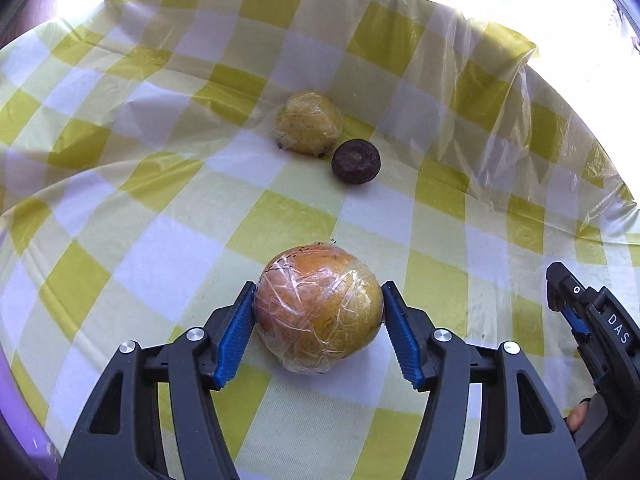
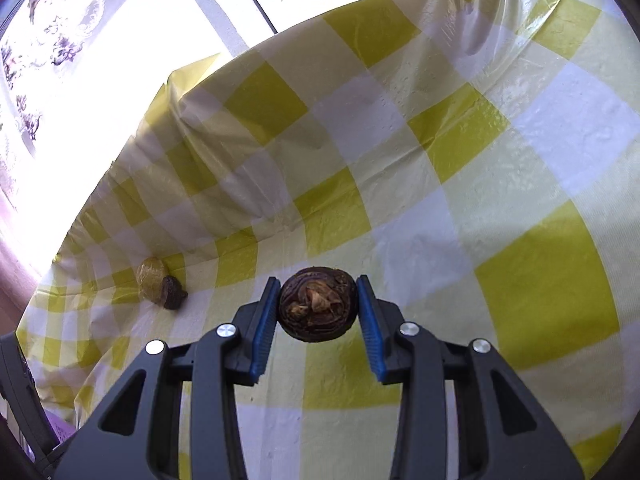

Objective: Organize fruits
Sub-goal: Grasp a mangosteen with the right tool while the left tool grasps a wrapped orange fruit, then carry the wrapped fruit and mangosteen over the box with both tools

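In the left wrist view my left gripper [image 1: 319,306] is shut on a plastic-wrapped orange fruit [image 1: 318,312], both blue pads pressed against its sides, just above the cloth. Farther back lie a wrapped yellow fruit [image 1: 308,122] and a dark brown wrinkled fruit [image 1: 356,161], touching each other. In the right wrist view my right gripper [image 2: 317,300] is shut on another dark brown wrinkled fruit [image 2: 317,306], held above the cloth. The resting pair shows far left there: yellow fruit [image 2: 151,276], dark fruit [image 2: 174,292]. The right gripper's tip [image 1: 560,296] pokes in at the left view's right edge.
A yellow-and-white checked plastic tablecloth [image 1: 160,240] covers the table, creased and loose at the far edge [image 1: 500,40]. Bright window light lies beyond that edge, with a flowered curtain [image 2: 48,40] at the left. A fingertip of the person's hand [image 1: 578,416] shows by the right gripper.
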{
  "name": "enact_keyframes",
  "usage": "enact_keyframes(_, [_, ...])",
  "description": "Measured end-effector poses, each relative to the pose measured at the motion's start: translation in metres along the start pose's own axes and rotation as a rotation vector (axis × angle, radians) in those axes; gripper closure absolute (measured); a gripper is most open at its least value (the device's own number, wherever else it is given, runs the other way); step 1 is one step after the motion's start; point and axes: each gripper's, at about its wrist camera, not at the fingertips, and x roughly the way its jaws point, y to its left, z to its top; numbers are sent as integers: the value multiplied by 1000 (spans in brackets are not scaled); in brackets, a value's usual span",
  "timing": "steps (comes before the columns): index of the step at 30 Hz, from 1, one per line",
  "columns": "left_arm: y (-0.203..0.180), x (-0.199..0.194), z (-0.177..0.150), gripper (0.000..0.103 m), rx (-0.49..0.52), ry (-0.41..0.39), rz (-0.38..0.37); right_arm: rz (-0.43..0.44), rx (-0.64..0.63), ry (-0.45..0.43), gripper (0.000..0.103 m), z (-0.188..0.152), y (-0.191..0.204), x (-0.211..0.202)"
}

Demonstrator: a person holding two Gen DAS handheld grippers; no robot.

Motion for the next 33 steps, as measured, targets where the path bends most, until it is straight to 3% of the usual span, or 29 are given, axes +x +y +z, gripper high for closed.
enact_keyframes(5, [8, -20, -23, 44, -8, 5, 0, 12, 35, 50, 64, -33, 8, -21])
enact_keyframes(11, [-12, -32, -48, 44, 2, 7, 3, -5, -21, 105, 64, -76, 27, -50])
enact_keyframes(18, [2, -64, -87, 44, 49, 4, -6, -29, -111, 134, 64, -122, 39, -94])
enact_keyframes(33, [22, -121, -156, 43, 130, 21, -65, -17, -230, 173, 64, -182, 46, -159])
